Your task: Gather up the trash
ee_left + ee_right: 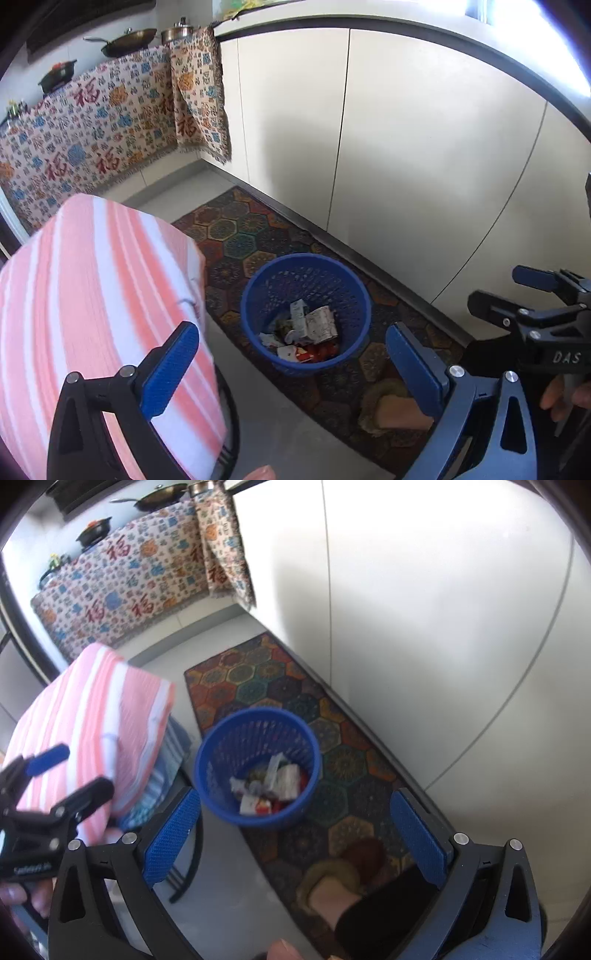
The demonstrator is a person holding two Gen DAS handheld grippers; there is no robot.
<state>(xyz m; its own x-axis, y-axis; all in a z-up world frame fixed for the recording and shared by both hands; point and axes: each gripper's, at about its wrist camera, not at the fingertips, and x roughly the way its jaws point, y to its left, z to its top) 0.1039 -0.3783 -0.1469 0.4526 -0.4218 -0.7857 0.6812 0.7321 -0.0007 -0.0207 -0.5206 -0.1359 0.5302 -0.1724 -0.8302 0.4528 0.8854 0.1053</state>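
You hold both grippers above the blue bin [306, 314], which stands on the patterned mat [236, 236] close to the cream cabinets [388, 147]. The left gripper [291, 373] has its jaws spread wide and nothing is between them; the right gripper [295, 838] is the same, wide and empty. No earlier picture is here, so you can only judge from how things lie: the trash [303, 332] already sits at the bottom of the bin, cartons and crumpled wrappers together, and this suggests the drop is done and both tools are free. The bin is placed on the mat beside the stool with the pink striped cloth [96, 314], probably so that you reach it easily from where you stand; your foot in a slipper [332, 882] rests on the same mat, just in front of the bin. In the left view the right gripper shows at the right edge, well apart from the left one, so the two do not get in each other's way. I see no loose trash on the floor or on the mat in these views, but the fisheye hides much of the room, so I cannot say that the collecting is finished. If more remains, you should look around first.
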